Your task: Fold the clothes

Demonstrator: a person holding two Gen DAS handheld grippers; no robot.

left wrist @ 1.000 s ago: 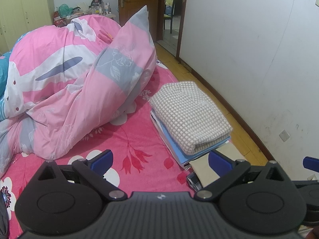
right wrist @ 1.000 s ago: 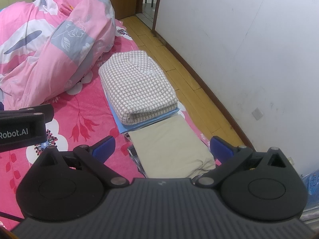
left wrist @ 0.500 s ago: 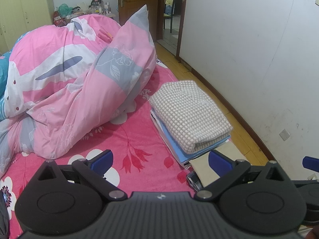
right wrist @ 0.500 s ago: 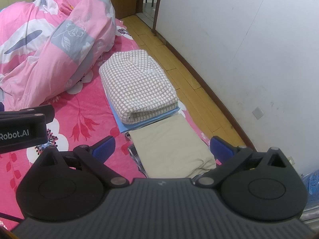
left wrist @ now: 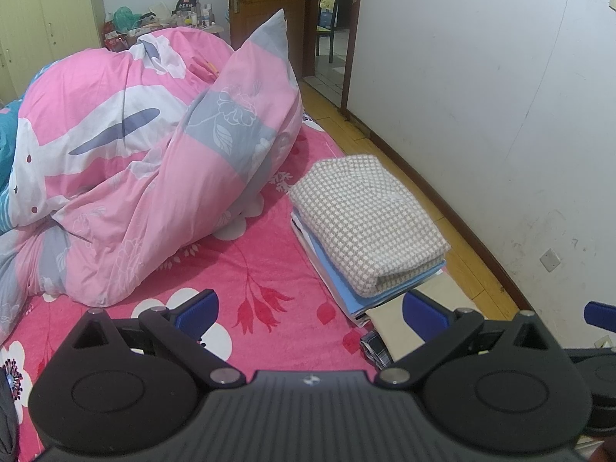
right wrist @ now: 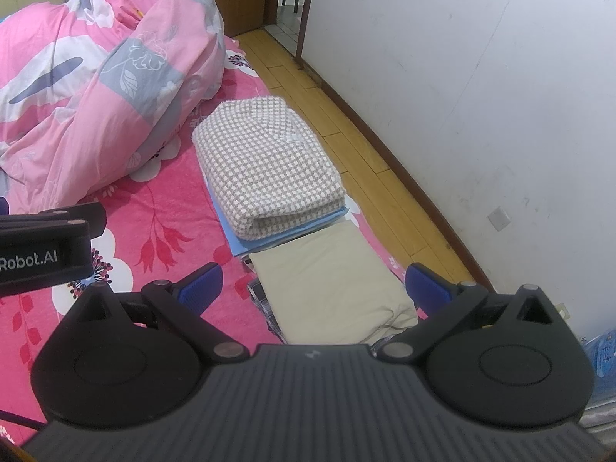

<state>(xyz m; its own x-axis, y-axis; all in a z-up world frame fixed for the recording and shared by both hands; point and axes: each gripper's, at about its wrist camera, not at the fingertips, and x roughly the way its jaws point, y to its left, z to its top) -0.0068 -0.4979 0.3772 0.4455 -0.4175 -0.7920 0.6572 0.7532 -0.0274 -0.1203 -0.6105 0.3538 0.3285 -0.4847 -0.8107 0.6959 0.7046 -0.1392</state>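
A folded brown-and-white checked garment (left wrist: pixel 365 219) (right wrist: pixel 265 165) lies on top of a folded blue garment (left wrist: pixel 342 281) (right wrist: pixel 285 231) near the bed's right edge. In front of that stack lies a folded beige garment (right wrist: pixel 331 281) (left wrist: pixel 389 319) over a plaid one (right wrist: pixel 261 300). My left gripper (left wrist: pixel 310 310) is open above the pink sheet, left of the stacks. My right gripper (right wrist: pixel 313 287) is open above the beige garment. Neither holds anything.
A heaped pink, white and grey duvet (left wrist: pixel 146 161) (right wrist: pixel 96 77) fills the bed's left and back. The pink floral sheet (left wrist: pixel 250 281) is bare in front of it. Wooden floor (right wrist: pixel 346 146) and a white wall (right wrist: pixel 481 96) run along the right. An open doorway (left wrist: pixel 331 30) is behind.
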